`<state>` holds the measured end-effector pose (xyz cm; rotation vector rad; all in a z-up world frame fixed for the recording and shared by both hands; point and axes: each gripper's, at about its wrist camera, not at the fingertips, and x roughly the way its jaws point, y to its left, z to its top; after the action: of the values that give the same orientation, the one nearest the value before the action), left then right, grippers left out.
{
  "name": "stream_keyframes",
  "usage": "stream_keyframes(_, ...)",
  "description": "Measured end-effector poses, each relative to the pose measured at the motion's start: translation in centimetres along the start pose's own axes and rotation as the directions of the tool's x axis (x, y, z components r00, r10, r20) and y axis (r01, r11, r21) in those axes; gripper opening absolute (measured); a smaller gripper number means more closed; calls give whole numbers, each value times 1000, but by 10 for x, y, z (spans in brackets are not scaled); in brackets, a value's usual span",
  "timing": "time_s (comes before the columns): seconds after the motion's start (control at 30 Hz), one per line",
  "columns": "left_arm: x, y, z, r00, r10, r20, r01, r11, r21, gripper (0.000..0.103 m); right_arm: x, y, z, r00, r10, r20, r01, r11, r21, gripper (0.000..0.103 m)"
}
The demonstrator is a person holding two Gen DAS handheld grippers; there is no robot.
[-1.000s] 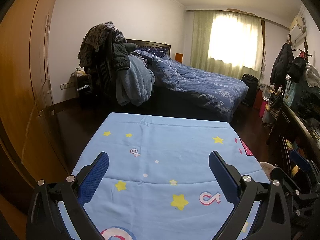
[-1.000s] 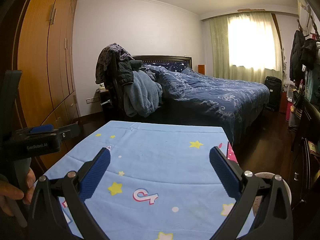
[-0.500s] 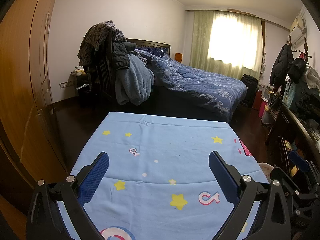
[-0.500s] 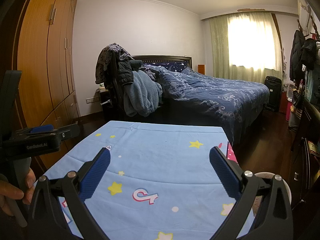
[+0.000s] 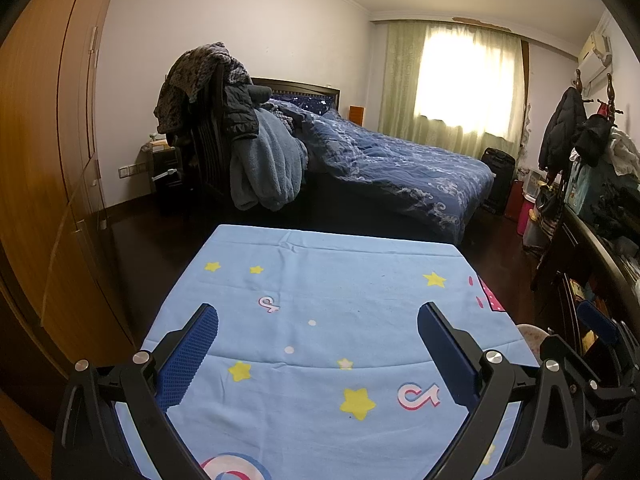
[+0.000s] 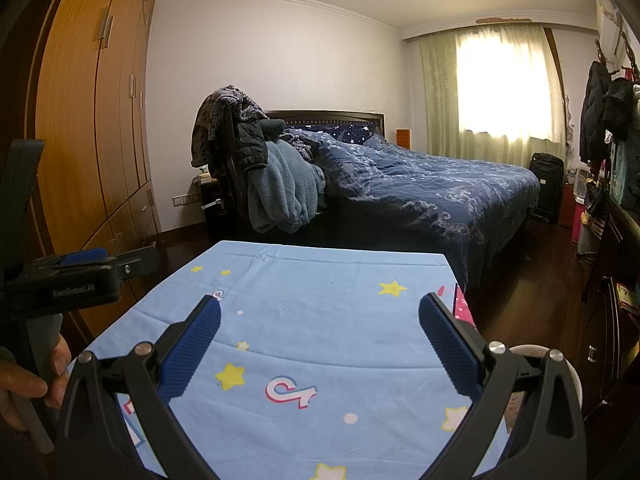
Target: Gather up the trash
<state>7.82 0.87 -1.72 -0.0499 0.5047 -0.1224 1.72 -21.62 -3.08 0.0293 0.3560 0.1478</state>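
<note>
While both hover above the light-blue star-patterned cotton tablecloth (image 5: 328, 292), the left gripper (image 5: 318, 340) and right gripper (image 6: 320, 332) stand spread apart, holding nothing.

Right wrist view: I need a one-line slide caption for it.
Open right hand-held gripper over a star-print blue tablecloth, left hand-held gripper alongside, bed beyond; no trash visible.

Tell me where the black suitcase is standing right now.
The black suitcase stands on the floor at the far right of both views, past the foot of the bed and under the curtained window.
</note>
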Motion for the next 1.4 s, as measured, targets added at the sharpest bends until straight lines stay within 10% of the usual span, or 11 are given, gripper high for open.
stream_keyframes(1.4, 10, 0, -2, 1000, 15, -27, -15, 1000, 1, 99, -3, -3, 1, 1000, 2, -2, -2, 1000, -13, 100)
